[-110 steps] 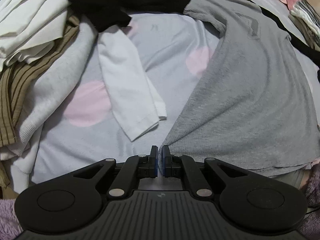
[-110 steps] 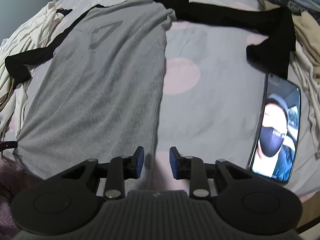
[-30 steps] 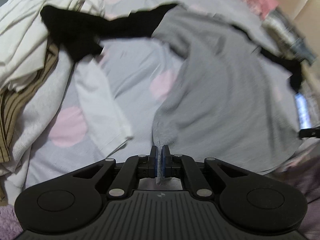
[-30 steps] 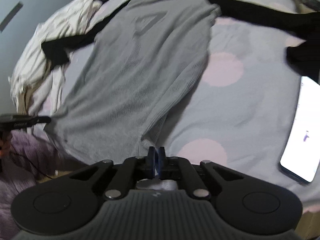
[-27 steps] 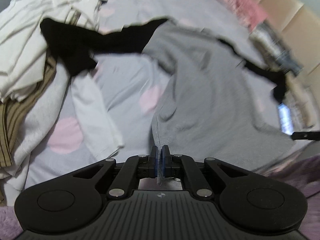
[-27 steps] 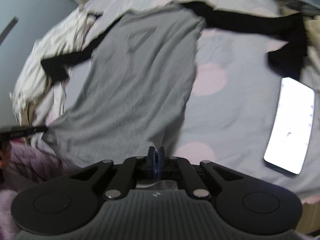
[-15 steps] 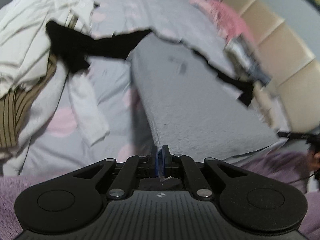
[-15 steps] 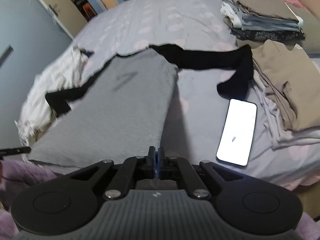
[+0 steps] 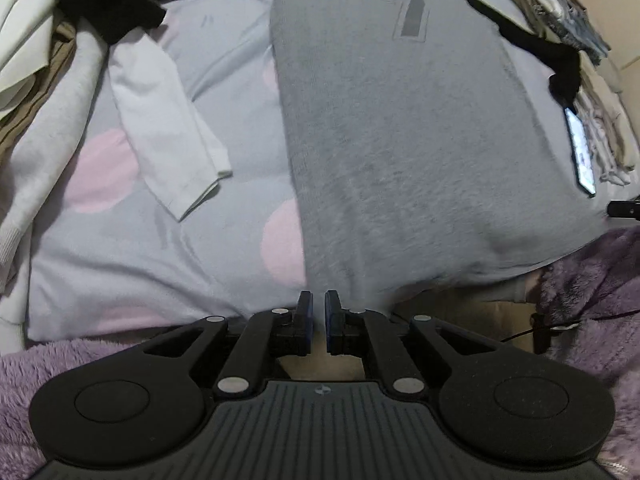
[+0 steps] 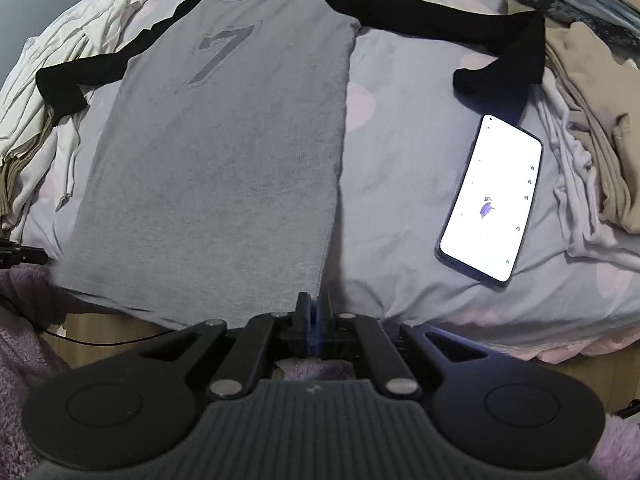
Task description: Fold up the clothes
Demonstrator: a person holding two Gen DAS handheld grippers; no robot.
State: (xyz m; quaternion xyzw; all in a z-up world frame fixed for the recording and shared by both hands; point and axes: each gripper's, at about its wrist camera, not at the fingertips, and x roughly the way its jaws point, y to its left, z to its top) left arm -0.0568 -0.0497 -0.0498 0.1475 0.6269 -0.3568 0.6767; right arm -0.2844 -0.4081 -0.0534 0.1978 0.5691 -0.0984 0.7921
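Flat — grey shirt [image 10: 224, 168] on bedsheet [image 10: 400, 184]

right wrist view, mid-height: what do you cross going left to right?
Pile of white clothes → black left sleeve → grey shirt body with the 7 → bare spotted bedsheet → lit phone → stack of beige folded clothes.
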